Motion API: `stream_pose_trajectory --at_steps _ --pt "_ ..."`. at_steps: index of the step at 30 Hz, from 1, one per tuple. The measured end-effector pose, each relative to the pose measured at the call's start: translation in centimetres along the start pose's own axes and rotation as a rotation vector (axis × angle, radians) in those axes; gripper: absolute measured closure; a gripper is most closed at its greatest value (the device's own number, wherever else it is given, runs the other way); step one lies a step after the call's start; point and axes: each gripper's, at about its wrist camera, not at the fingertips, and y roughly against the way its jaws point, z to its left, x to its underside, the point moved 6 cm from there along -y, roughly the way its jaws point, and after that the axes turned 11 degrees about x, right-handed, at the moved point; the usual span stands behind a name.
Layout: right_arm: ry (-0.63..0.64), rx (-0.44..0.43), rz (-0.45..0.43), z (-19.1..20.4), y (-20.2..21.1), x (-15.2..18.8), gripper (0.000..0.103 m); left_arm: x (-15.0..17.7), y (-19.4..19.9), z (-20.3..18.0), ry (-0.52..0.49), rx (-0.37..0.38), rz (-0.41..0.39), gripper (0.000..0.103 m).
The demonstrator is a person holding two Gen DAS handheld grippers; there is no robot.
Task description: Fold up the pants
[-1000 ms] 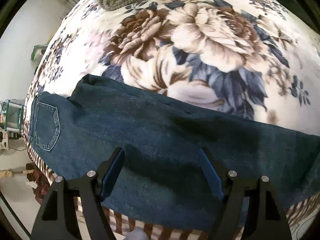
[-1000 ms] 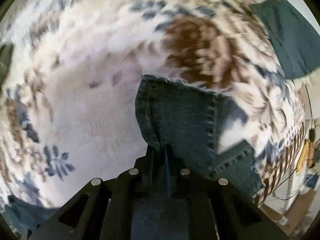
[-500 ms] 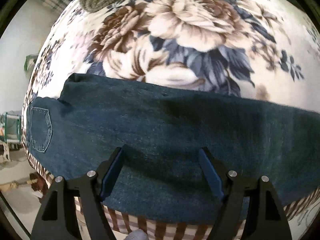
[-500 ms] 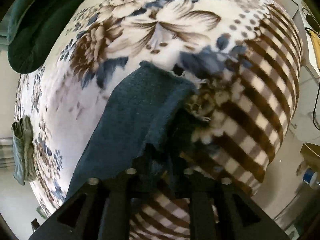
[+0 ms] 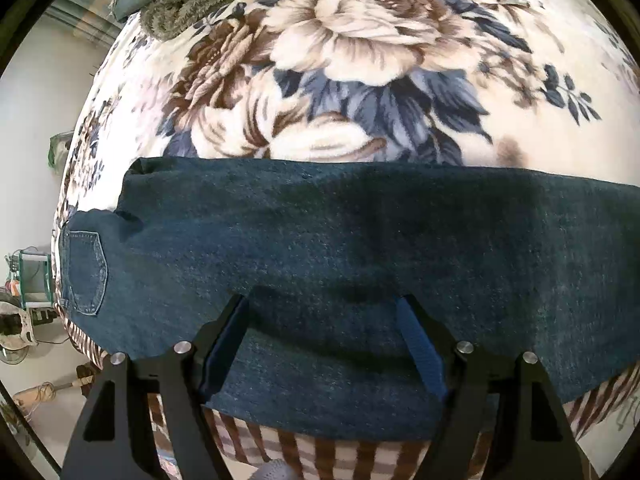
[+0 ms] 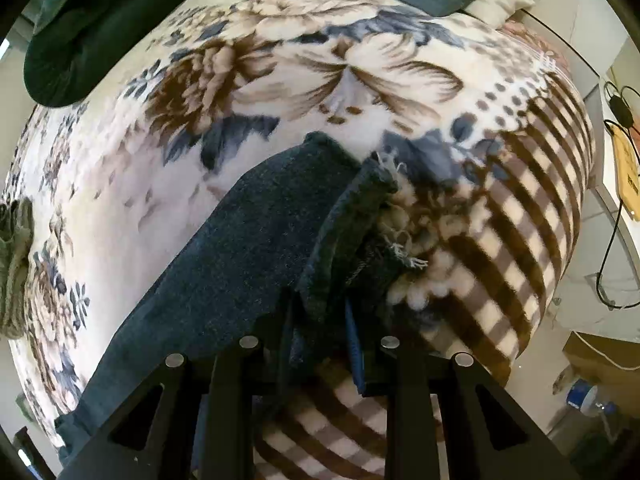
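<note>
- My left gripper stands with its jaws wide apart, hovering over the near edge of the pants; nothing lies pinched between its blue pads, only denim beneath them.
- From that tool, the pants stretch crosswise in one long dark band, lying flat on the floral blanket, running off to both sides of my fingers.
- Far to the left of the left gripper I see a back pocket with stitched outline, at the waist end of the pants.
- Just below my left fingers the blanket's brown-and-cream striped border shows past the denim's near edge.
- Ahead and to the left, at the far side of the blanket, sits a grey-green knitted garment.
- My right gripper has its jaws drawn close and clamped on the frayed hem end of the pants; the cloth bunches up right in front of the fingertips.
- From the right tool, the leg runs away down and to the left across the blanket; white threads of the frayed hem stick out just ahead to the right.
- Far ahead to the left lies a dark green cloth.
- Low on the right, off the bed, a bottle with a blue label lies on the floor.
</note>
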Motion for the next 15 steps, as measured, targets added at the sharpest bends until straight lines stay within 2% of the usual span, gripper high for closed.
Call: stream_pose_trajectory --at_steps 4,8,10,13,15 --pt "-0.078 -0.09 -0.025 -0.8 2.2 -0.5 0.098 0.2 0.3 -0.1 0.004 0.011 -0.006 0.028" --pt "-0.139 -0.262 -0.119 -0.4 7.4 -1.8 0.098 0.1 0.5 0.5 0.02 0.012 -0.015 0.028" --pt "-0.131 -0.308 -0.175 0.1 9.3 -2.3 0.098 0.0 0.7 1.0 0.031 0.012 -0.023 0.028" --pt "-0.073 -0.289 -0.213 0.6 8.6 -2.5 0.099 -0.2 0.6 1.5 0.041 0.004 -0.037 0.028" --pt "-0.072 -0.249 -0.158 0.2 5.4 -2.2 0.098 -0.2 0.3 1.6 0.044 -0.001 -0.034 0.028"
